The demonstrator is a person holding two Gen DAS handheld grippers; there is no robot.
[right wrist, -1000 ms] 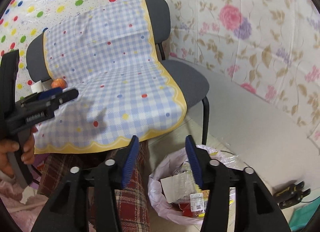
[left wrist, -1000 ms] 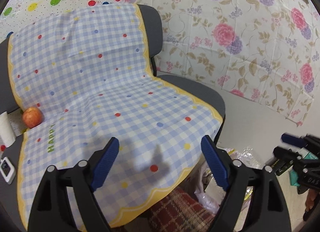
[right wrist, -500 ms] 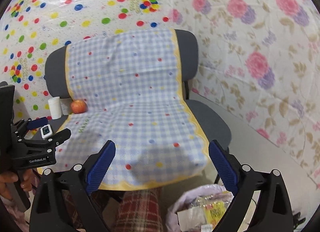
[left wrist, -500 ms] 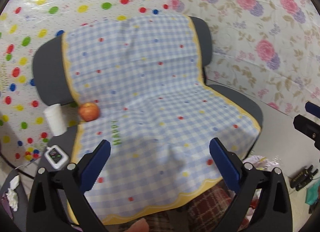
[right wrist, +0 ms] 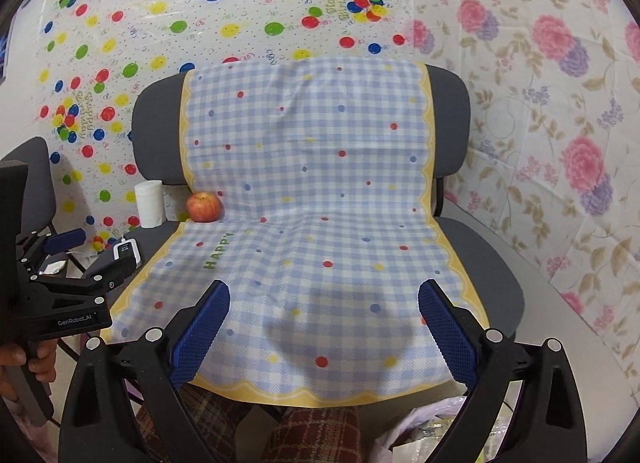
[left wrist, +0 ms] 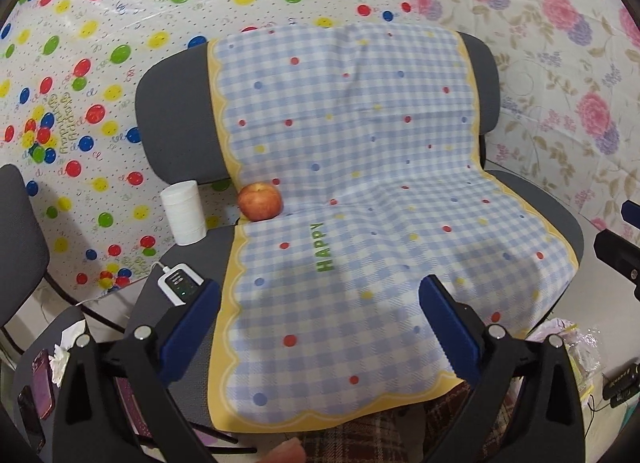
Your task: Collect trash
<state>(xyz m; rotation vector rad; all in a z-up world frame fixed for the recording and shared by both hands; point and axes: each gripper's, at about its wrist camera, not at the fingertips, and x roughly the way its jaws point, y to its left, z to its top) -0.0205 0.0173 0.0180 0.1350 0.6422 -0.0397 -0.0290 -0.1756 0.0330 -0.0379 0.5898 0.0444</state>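
Observation:
A grey chair (left wrist: 176, 111) (right wrist: 492, 263) carries a blue checked cloth (left wrist: 360, 183) (right wrist: 312, 191). A red apple (left wrist: 260, 201) (right wrist: 204, 207) lies at the cloth's left edge by the backrest. A white paper roll (left wrist: 184, 212) (right wrist: 149, 203) stands left of it. My left gripper (left wrist: 320, 327) is open and empty above the seat's front; it also shows in the right wrist view (right wrist: 86, 253). My right gripper (right wrist: 324, 327) is open and empty over the seat's front edge. The trash bag (right wrist: 420, 439) (left wrist: 572, 347) lies low at the right, mostly hidden.
A white charger with a cable (left wrist: 182, 283) (right wrist: 127, 252) lies on the seat's left part. Crumpled tissue (left wrist: 66, 347) and phones (left wrist: 42, 383) lie on a surface at the lower left. A second grey chair (left wrist: 20, 231) stands left. Patterned sheets cover the walls.
Both grippers have lifted and pulled back from the trash bag, with views swung left toward the chair. The right gripper's jaws have opened wide. The apple, roll and charger have come into view.

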